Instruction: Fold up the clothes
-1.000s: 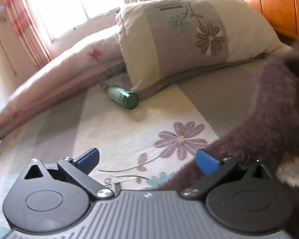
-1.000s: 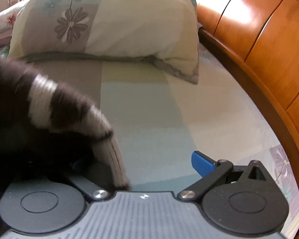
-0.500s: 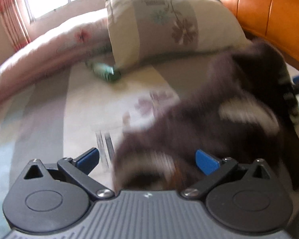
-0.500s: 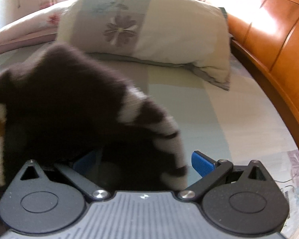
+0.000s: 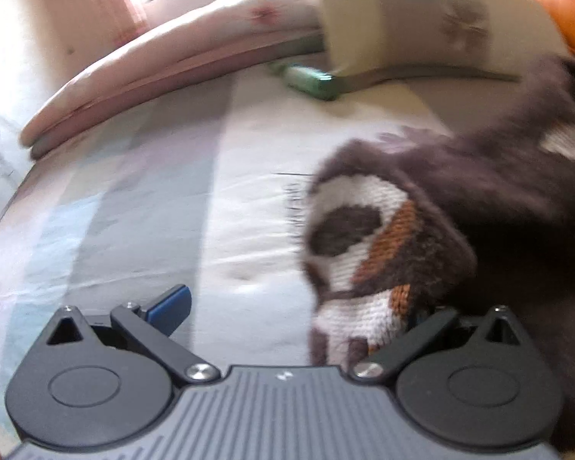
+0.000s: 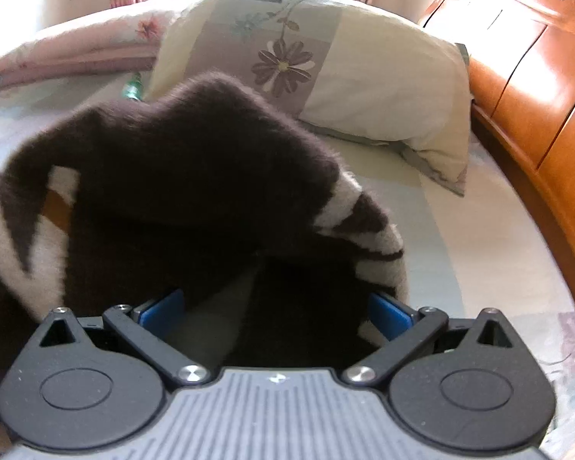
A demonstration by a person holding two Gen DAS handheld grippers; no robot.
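A dark brown fuzzy sweater (image 5: 479, 211) with white and orange knit patches lies bunched on the bed at the right of the left wrist view. Its patterned edge drapes over the right finger of my left gripper (image 5: 291, 306), whose jaws stand wide apart. In the right wrist view the sweater (image 6: 180, 161) is heaped straight ahead, with a striped cuff (image 6: 368, 230) hanging on the right. My right gripper (image 6: 274, 310) is open, and dark cloth sits loosely between its blue pads (image 6: 161, 306).
The bed sheet (image 5: 134, 191) is pale with floral print. A flowered pillow (image 6: 345, 57) leans at the head, with a green bottle (image 5: 306, 78) beside it. A pink folded quilt (image 5: 172, 57) lies at the far side. The wooden headboard (image 6: 536, 76) runs along the right.
The sweater has swung from the side into a heap in front of both grippers. The left view has tilted and moved back, and both grippers have stayed open.
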